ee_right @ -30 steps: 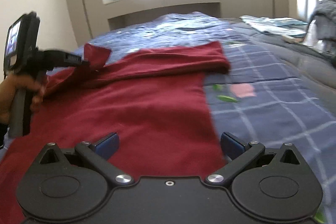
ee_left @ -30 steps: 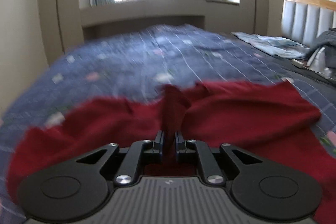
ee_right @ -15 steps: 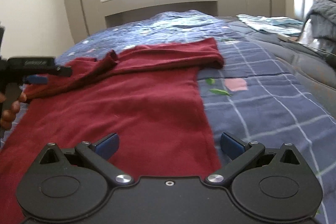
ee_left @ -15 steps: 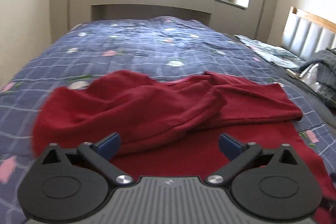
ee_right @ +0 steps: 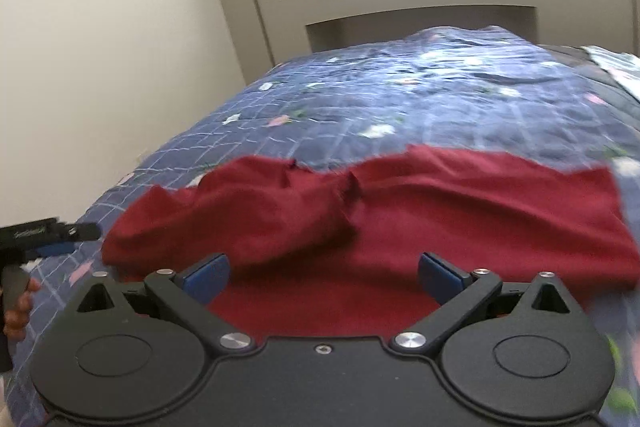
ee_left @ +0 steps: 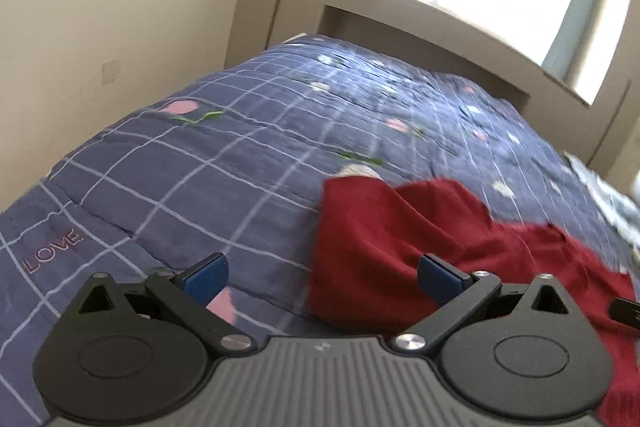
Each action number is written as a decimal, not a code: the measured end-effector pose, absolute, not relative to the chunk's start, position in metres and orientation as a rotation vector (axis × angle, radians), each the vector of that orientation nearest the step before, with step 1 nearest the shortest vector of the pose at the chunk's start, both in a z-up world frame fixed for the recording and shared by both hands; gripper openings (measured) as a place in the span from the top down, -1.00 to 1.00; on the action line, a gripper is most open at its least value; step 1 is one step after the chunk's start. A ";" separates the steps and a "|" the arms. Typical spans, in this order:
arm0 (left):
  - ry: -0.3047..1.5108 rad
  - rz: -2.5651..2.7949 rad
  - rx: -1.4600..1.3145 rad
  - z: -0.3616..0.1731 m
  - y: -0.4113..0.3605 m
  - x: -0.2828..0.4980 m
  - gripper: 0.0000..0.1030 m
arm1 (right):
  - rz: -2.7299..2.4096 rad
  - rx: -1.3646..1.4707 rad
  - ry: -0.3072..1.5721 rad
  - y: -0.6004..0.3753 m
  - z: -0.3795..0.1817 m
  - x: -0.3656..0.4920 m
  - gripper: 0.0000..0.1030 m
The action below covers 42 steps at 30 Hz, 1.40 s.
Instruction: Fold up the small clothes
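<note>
Between folds: left gripper (ee_left: 322, 277) spread wide, nothing held; right gripper (ee_right: 324, 275) starting to narrow, empty too. Beyond, red garment (ee_right: 400, 211) rumpled mid-frame on the quilt (ee_right: 400, 91) (top flap bunched). Next: pinch an edge
</note>
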<state>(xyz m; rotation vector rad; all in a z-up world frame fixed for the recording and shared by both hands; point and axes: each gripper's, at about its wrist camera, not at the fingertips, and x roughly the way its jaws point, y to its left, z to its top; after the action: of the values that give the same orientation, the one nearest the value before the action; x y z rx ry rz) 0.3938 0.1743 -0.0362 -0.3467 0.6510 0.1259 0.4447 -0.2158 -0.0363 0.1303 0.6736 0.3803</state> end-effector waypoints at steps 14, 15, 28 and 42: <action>0.642 0.144 -0.398 -0.046 0.196 0.400 -0.99 | 0.267 0.244 0.705 -0.205 -0.058 0.514 0.97; 0.636 0.142 -0.398 -0.044 0.196 0.401 -0.99 | 0.267 0.234 0.661 -0.207 -0.052 0.509 0.97; 0.679 0.112 -0.449 -0.053 0.181 0.462 -0.99 | 0.112 0.144 0.542 -0.261 -0.070 0.470 0.92; 0.778 -0.074 -0.416 -0.067 0.166 0.531 0.73 | 0.123 0.253 0.533 -0.276 -0.095 0.458 0.79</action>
<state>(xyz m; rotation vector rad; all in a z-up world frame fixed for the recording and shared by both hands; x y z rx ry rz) 0.5311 0.1656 -0.0670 -0.4156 0.7782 -0.0744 0.4578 -0.2763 -0.0946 0.2534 0.5330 0.1230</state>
